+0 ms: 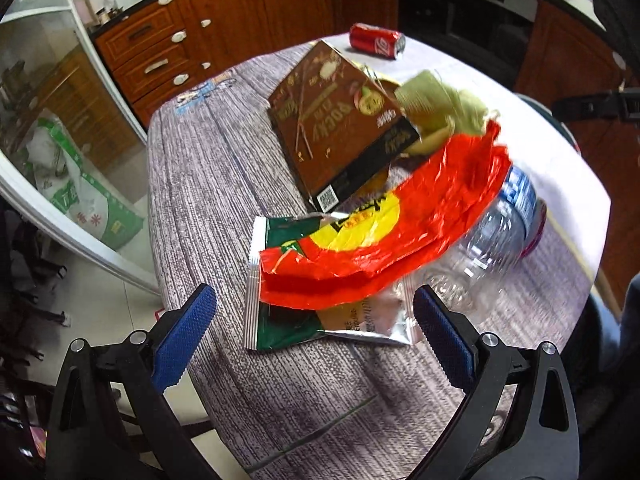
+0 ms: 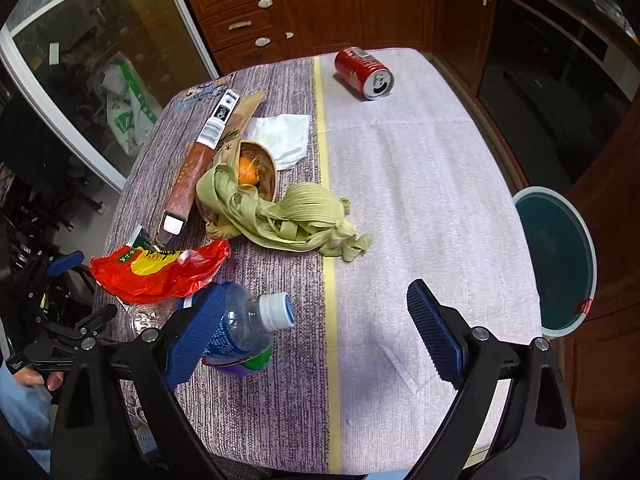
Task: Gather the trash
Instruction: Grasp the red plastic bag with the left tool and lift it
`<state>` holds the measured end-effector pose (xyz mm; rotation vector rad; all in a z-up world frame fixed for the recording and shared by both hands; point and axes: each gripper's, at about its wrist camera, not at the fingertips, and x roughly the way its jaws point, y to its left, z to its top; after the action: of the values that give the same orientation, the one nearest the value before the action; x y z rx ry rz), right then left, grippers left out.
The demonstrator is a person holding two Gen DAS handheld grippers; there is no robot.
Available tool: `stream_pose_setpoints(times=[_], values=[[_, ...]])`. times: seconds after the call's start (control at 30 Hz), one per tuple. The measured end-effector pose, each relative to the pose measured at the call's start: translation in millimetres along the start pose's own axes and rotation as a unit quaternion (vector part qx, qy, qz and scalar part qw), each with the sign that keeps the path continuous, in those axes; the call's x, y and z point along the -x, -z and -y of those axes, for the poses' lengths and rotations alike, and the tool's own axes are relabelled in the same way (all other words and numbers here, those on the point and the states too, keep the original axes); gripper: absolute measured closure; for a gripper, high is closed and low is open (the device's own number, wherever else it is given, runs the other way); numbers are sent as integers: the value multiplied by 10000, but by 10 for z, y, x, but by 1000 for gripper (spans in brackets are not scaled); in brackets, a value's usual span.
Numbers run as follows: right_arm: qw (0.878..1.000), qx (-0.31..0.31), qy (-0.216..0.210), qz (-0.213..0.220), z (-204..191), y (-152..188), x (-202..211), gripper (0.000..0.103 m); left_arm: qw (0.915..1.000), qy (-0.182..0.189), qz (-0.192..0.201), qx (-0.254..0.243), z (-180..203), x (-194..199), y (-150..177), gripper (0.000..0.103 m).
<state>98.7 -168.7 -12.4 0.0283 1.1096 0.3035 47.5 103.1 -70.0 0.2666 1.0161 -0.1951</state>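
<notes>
A crumpled red and yellow plastic bag [image 1: 384, 236] [image 2: 160, 272] lies on the table over a green and silver snack wrapper [image 1: 288, 320]. My left gripper [image 1: 314, 332] is open just short of both, empty. A brown Pocky box [image 1: 340, 120] [image 2: 196, 160] leans behind them, next to green corn husks [image 1: 440, 104] [image 2: 288, 216]. A clear plastic bottle [image 1: 492, 232] [image 2: 244, 328] lies beside the bag. My right gripper [image 2: 310, 328] is open over the table, its left finger [image 2: 196, 340] in front of the bottle. A red cola can [image 1: 378, 41] [image 2: 364, 74] lies at the far end.
A paper cup holding an orange peel [image 2: 250, 170] and a white napkin [image 2: 284, 136] sit mid-table. A teal bin [image 2: 556, 260] stands off the table's right edge. Wooden cabinets [image 2: 320, 4] and a glass door [image 1: 44, 120] lie beyond. A hand [image 2: 36, 378] holds the left gripper.
</notes>
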Motion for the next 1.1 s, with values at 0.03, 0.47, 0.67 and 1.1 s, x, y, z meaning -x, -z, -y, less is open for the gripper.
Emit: stream_pose_setpoints(times=[0.03, 0.47, 0.67, 1.1], values=[[10000, 11, 4, -19, -23, -2, -13, 15, 10000, -19, 3, -80, 16, -25, 3, 4], [9996, 41, -55, -262, -177, 43, -166, 15, 9942, -90, 146, -1064, 271, -289, -119, 4], [9990, -37, -97, -430, -161, 144, -264, 15, 9914, 390, 268, -1218, 378, -267, -103, 41], [9979, -177, -231, -574, -111, 288, -376, 15, 9856, 1356, 143, -998, 544, -63, 95, 89]])
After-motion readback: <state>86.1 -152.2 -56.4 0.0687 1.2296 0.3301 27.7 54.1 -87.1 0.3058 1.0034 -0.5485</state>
